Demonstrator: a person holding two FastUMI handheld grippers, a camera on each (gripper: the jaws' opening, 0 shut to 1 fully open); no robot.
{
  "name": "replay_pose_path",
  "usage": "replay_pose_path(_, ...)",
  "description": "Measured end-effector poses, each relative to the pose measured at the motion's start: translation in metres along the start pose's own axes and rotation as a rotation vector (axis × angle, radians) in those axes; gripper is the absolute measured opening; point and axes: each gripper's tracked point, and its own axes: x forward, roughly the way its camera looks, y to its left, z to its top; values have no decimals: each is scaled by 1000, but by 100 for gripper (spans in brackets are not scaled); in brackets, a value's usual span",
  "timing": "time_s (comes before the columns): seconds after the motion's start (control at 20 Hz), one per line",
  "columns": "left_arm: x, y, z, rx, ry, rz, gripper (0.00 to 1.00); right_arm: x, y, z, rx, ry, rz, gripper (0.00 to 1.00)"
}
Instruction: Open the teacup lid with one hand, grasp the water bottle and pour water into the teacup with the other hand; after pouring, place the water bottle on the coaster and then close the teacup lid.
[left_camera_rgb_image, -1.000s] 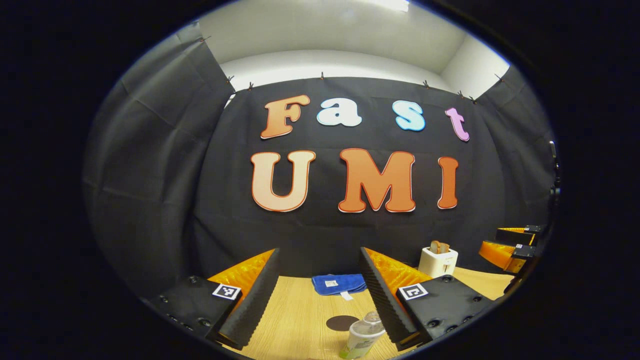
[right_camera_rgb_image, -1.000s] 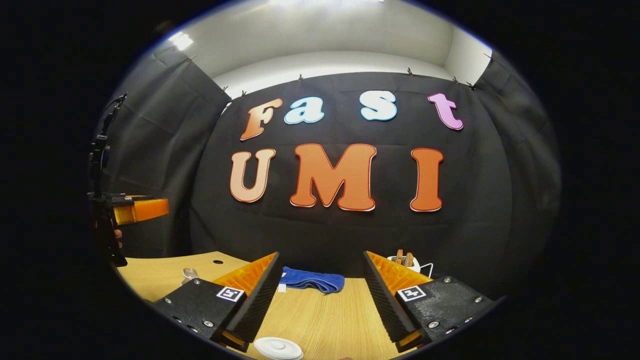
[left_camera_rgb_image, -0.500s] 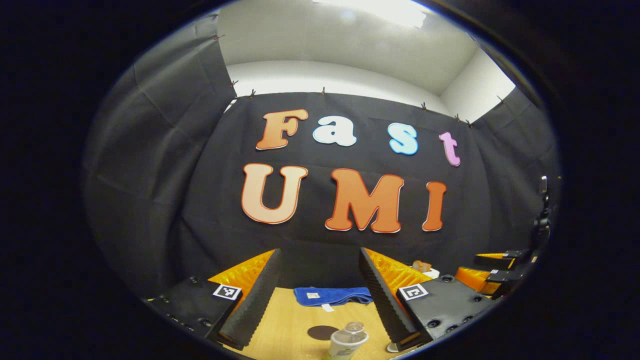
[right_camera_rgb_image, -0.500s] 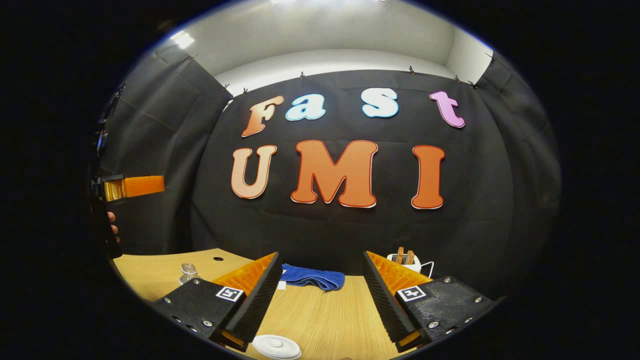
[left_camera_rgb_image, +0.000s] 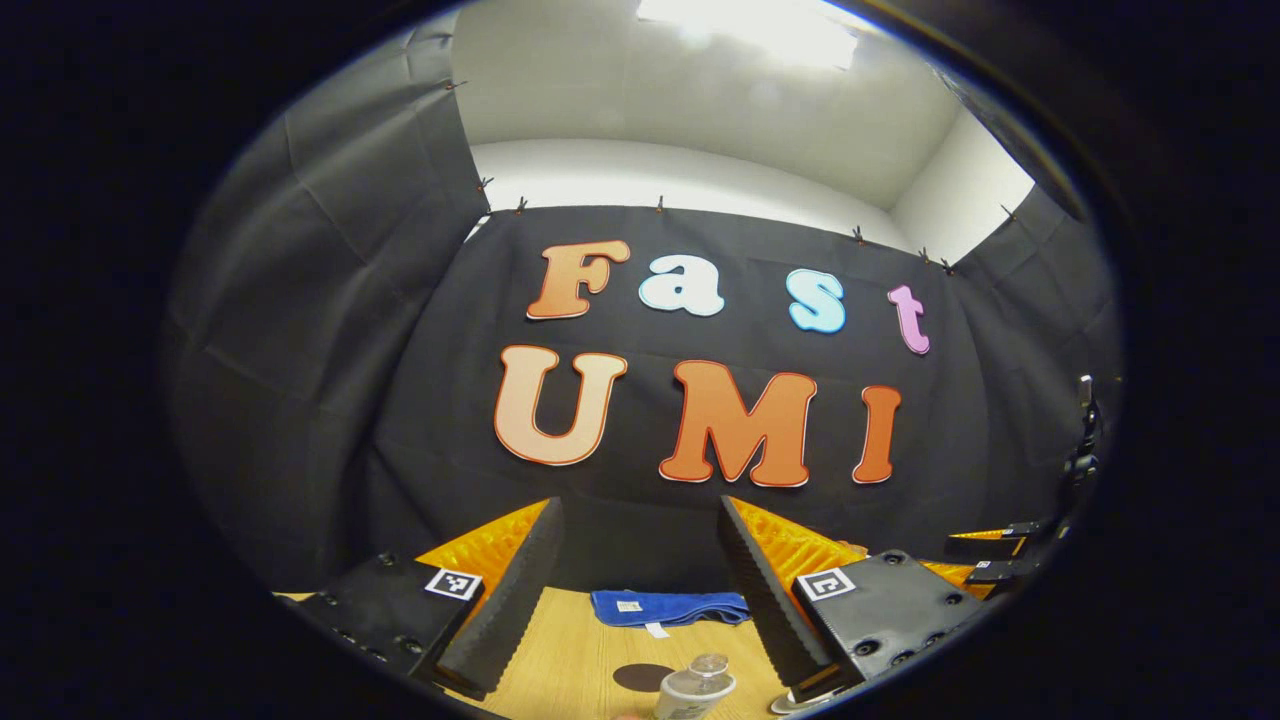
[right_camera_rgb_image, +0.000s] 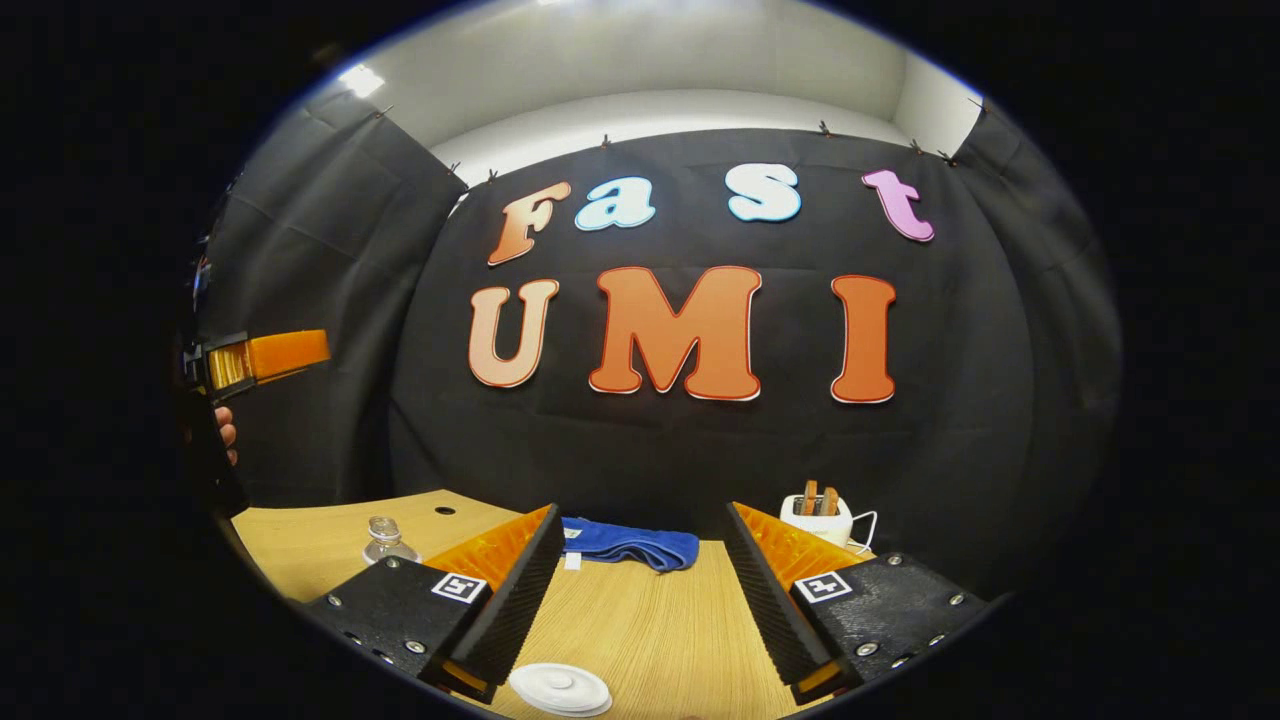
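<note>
My left gripper (left_camera_rgb_image: 637, 505) is open and empty, held high over the wooden table (left_camera_rgb_image: 570, 650). Just below its fingers stands the clear water bottle (left_camera_rgb_image: 695, 685), cap end up, beside a dark round coaster (left_camera_rgb_image: 643, 677). My right gripper (right_camera_rgb_image: 641, 510) is also open with nothing between its fingers. A white round teacup lid (right_camera_rgb_image: 560, 690) lies under it at the bottom edge; the cup beneath is hidden. The water bottle (right_camera_rgb_image: 385, 542) stands far left in the right gripper view. The left gripper (right_camera_rgb_image: 265, 355), with a hand (right_camera_rgb_image: 225, 435) on it, hangs above it.
A blue cloth (right_camera_rgb_image: 628, 540) lies folded at the table's back by the black wall. A white toaster (right_camera_rgb_image: 817, 515) with bread in it stands back right. The blue cloth (left_camera_rgb_image: 668, 606) shows past the coaster. The right gripper (left_camera_rgb_image: 1000, 557) sits at the far right.
The left gripper has risen and tilted upward, so bottle and coaster slid down its view. The right gripper tipped down a little, bringing lid and toaster further into view. Both stayed open.
</note>
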Motion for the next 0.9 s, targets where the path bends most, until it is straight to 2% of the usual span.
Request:
replay_pose_path(0.3, -6, 1, -23, 92, 56, 13, 98, 1, 27, -54, 85, 122, 90, 96)
replay_pose_path(0.45, -11, 0, -37, 119, 88, 9, 98, -3, 34, -76, 77, 168, 111, 96)
replay_pose_path(0.9, -34, 4, -93, 114, 198, -19, 99, -19, 61, -133, 28, 300, 183, 96)
